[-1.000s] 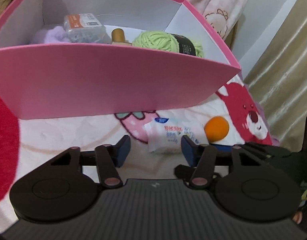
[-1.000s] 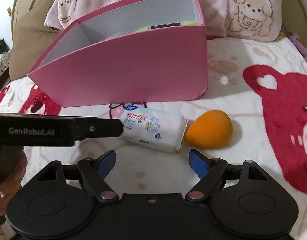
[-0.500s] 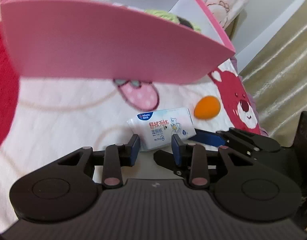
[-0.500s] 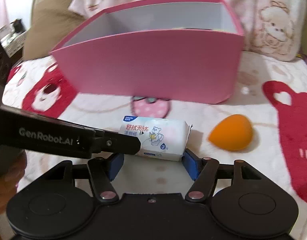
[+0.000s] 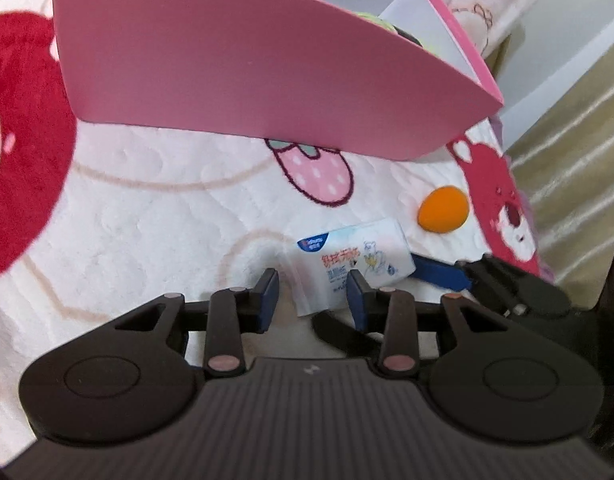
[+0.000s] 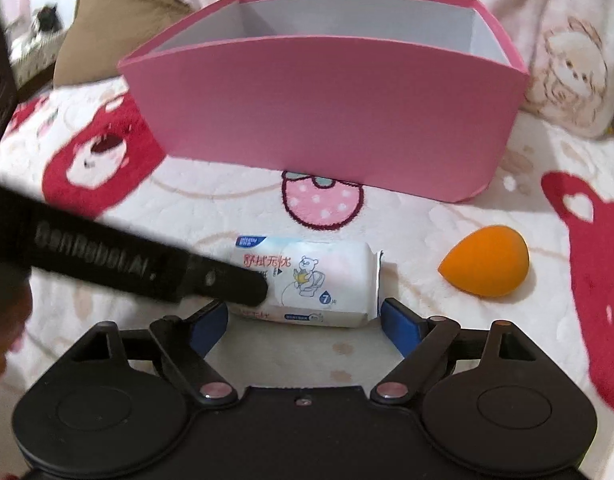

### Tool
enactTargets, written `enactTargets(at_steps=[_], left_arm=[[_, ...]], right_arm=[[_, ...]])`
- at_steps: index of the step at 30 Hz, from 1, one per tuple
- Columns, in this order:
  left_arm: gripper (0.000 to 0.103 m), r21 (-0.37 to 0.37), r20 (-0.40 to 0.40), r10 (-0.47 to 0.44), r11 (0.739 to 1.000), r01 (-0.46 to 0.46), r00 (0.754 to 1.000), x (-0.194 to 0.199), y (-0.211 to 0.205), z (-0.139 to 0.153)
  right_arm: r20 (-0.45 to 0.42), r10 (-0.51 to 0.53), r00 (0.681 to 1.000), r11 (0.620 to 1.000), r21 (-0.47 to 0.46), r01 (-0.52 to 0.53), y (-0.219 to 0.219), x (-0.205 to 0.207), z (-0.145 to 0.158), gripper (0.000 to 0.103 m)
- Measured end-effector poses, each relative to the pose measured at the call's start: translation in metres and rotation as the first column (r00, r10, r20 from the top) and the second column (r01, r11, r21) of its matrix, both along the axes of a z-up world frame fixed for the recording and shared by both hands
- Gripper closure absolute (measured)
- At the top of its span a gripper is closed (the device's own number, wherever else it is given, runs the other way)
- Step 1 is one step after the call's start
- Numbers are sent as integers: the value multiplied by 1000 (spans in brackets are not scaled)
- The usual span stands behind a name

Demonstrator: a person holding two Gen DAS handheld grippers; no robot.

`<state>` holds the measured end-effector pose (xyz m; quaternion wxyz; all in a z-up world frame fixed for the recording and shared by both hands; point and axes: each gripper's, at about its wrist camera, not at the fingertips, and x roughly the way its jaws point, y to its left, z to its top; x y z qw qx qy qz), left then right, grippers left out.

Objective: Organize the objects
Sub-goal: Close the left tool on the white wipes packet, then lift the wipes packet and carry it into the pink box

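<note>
Right tool (image 6: pixel 305 316) and left tool (image 5: pixel 313 294), both spread apart, flank the wipes (image 6: pixel 307 280) at lower centre, below the pink box (image 6: pixel 327 108)

We see a white wipes pack (image 6: pixel 307 280) lying flat between our right tool's (image 6: pixel 305 322) spread fingers. An orange egg-shaped sponge (image 6: pixel 485 266) rests right of it; the pink box (image 6: pixel 327 104) stands upright beyond.

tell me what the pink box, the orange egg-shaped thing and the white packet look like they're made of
Pink box: likely matte cardboard, going by its thin flat walls and white inside.
Orange egg-shaped thing: probably soft foam, like a makeup sponge; dull, with no shine.
White packet: thin printed plastic film with a crimped end seal, slightly glossy; seemingly a pack of wipes.
</note>
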<state>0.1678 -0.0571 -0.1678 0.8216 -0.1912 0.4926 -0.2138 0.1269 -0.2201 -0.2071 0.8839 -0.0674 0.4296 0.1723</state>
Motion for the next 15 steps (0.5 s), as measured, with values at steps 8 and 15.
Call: enactTargets(at_steps=[8,15], left_arm=[[73,-32,-16,-14,999,13,1000,3,-1,2],[68,14,-14,-41,999,41,999,-7,-8,25]], right_arm=[[17,15,1000,1000,27,-16,-1,-1,7,22],[13,-3,1000,999,41,2,2,-13,24,22]])
